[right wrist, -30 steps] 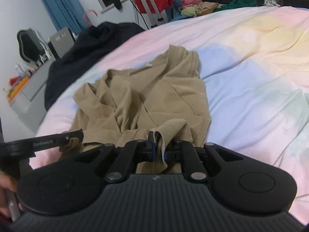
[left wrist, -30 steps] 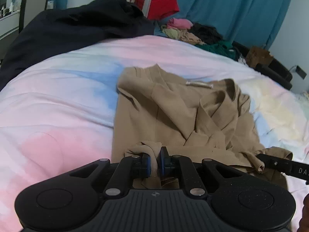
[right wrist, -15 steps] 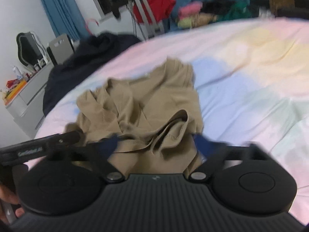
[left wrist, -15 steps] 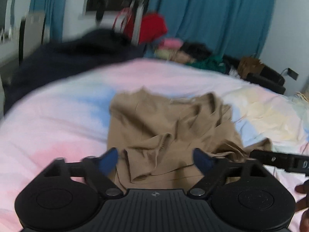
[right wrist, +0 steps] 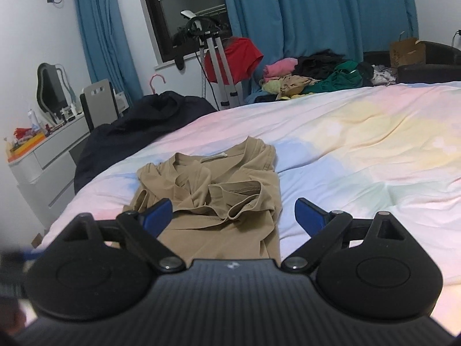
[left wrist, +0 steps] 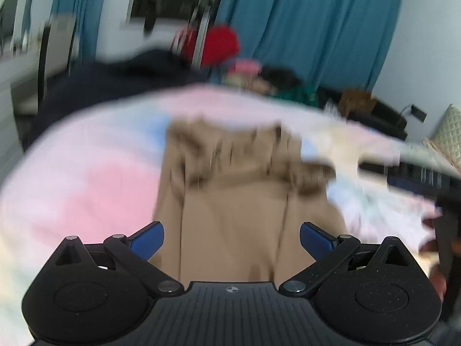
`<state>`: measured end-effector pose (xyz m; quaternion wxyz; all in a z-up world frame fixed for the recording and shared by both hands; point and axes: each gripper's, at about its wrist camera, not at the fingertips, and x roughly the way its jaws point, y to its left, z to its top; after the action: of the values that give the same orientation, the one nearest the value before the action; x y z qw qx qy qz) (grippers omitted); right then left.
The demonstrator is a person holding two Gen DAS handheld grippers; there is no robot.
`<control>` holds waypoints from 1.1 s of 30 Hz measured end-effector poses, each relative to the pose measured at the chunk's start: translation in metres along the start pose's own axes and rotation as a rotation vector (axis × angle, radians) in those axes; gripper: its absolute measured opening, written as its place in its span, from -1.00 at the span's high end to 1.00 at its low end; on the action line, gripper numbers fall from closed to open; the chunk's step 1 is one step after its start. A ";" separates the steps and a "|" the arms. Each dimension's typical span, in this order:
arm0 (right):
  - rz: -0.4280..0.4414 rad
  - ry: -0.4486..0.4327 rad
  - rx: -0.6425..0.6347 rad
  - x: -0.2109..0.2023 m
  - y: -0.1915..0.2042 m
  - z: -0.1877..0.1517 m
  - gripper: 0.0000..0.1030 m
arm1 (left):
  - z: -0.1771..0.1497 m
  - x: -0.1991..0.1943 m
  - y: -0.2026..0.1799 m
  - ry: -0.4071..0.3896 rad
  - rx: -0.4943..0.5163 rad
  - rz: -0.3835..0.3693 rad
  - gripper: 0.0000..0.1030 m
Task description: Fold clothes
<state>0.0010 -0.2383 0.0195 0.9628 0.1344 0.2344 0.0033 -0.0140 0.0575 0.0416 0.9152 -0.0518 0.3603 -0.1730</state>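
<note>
I am holding my left tongs [left wrist: 232, 238], still opening, and right tongs [right wrist: 233, 214] apart and empty, leaving the tan shirt [right wrist: 219, 201] lying folded on the bed [right wrist: 360, 155].

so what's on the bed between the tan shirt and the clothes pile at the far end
Nothing: in the right wrist view only bare pastel bedsheet lies between the tan shirt and the clothes pile. The left wrist view is too blurred to add anything.
</note>
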 end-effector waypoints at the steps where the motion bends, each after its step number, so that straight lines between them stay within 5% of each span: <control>1: 0.001 -0.002 0.002 -0.001 0.000 0.000 -0.81 | -0.007 0.000 0.002 0.044 -0.027 -0.010 -0.97; 6: 0.005 -0.012 -0.002 -0.005 0.002 0.000 -0.81 | -0.026 0.016 0.023 0.197 -0.242 -0.115 -0.97; 12: 0.006 -0.009 0.002 -0.006 0.001 -0.001 -0.81 | -0.034 0.052 0.048 0.293 -0.427 -0.115 -0.96; 17: -0.006 0.011 0.054 -0.006 -0.006 -0.002 -0.81 | -0.033 0.048 0.062 0.171 -0.571 -0.128 -0.93; 22: -0.006 0.074 0.165 -0.002 -0.020 -0.006 -0.81 | -0.032 0.032 0.063 0.020 -0.595 -0.208 -0.92; 25: 0.036 0.125 0.270 0.000 -0.031 -0.011 -0.81 | -0.035 0.039 0.062 0.059 -0.589 -0.202 -0.91; 28: 0.116 0.189 0.382 0.002 -0.038 -0.019 -0.81 | -0.046 0.057 0.071 0.181 -0.654 -0.155 -0.65; 31: 0.235 0.271 0.529 0.006 -0.042 -0.033 -0.81 | -0.051 0.062 0.081 0.186 -0.717 -0.179 -0.62; 33: 0.343 0.341 0.665 0.013 -0.041 -0.048 -0.82 | -0.051 0.062 0.081 0.179 -0.722 -0.208 -0.35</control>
<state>-0.0118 -0.2650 -0.0377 0.7996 0.4729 0.3533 0.1101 0.0161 0.1127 -0.0539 0.7804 -0.3918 0.4694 -0.1308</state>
